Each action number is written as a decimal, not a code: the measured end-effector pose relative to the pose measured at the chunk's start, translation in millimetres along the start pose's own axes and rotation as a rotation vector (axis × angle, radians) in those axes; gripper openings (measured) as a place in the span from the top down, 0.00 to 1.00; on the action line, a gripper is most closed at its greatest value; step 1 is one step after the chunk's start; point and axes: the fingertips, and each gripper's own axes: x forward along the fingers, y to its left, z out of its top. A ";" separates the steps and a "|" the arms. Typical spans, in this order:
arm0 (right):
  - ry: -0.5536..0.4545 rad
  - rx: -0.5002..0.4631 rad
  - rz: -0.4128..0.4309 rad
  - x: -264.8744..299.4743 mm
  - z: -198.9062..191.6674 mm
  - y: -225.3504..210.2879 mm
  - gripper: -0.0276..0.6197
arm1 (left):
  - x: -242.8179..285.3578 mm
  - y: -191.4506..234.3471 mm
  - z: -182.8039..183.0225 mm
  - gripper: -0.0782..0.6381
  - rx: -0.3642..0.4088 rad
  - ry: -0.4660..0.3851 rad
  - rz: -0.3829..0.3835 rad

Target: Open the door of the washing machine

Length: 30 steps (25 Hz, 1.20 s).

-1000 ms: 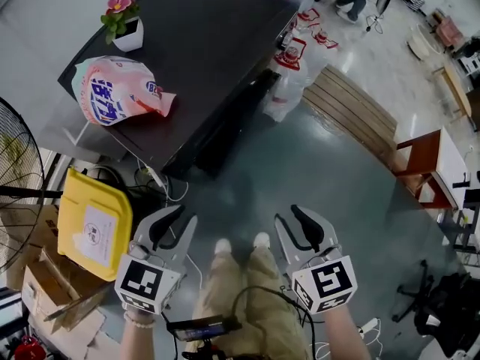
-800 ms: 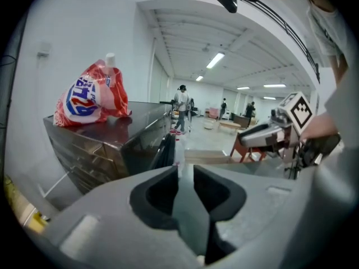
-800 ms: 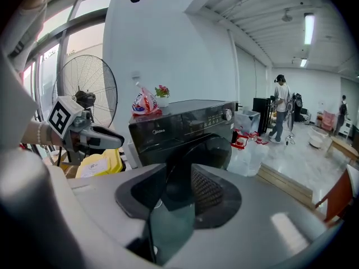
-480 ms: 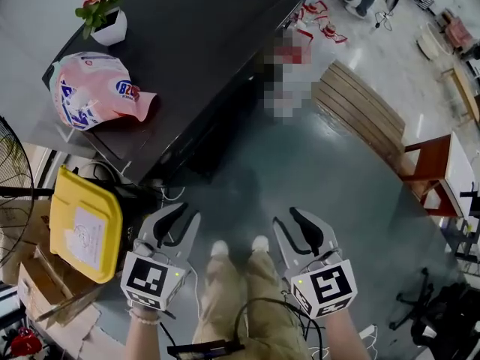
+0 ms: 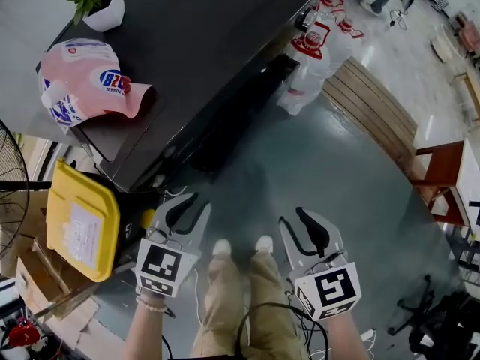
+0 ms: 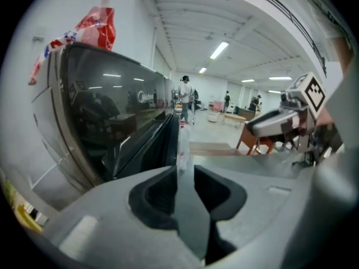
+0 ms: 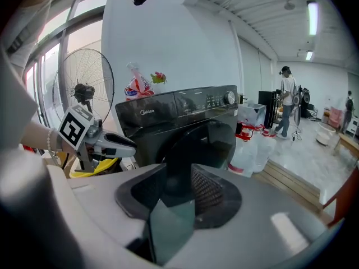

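**Both hand-held grippers empty, short of the washer front**

The left hand-held gripper (image 5: 196, 205) hung with its jaws a narrow gap apart and nothing between them. In the left gripper view its jaws (image 6: 185, 179) pointed along the machine's front. The right hand-held gripper (image 5: 293, 219) was likewise parted and empty. Its jaws (image 7: 176, 190) aimed straight at the round door (image 7: 208, 143). Neither touched anything. The person's shoes (image 5: 241, 245) stood between the two.

The washing machine (image 5: 210, 43) stood ahead and to the left, apart from both grippers. In the head view its long dark top ran from lower left to upper right, and its front faced the person. The door looked shut against that front. "Midea" (image 7: 147, 112) was printed on the control panel, with a knob (image 7: 228, 97) toward the panel's right end.

Bare grey floor (image 5: 322, 178) lay between the grippers and the door. A yellow bin (image 5: 79, 220) crowded the machine's near left corner, just beside the left hand-held gripper. Red-and-white plastic bags (image 5: 319, 47) stood at the far end, next to a slatted wooden platform (image 5: 371, 103).

A pink detergent bag (image 5: 86, 81) lay on the top's left end, its blue lettering unreadable. A potted flower (image 5: 101, 10) stood behind the bag.
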 end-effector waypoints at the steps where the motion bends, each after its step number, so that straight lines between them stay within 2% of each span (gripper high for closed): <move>1: 0.001 0.000 0.000 2.9 -1.7 -0.9 0.77 | 3.8 2.6 -3.9 0.77 -0.002 0.005 0.006; 21: 0.027 0.040 0.002 41.3 -37.3 -13.6 0.77 | 79.3 27.9 -70.2 0.76 0.010 0.116 0.029; 30: 0.047 0.052 0.015 53.2 -52.7 -19.1 0.77 | 101.0 30.6 -79.0 0.76 0.022 0.136 0.035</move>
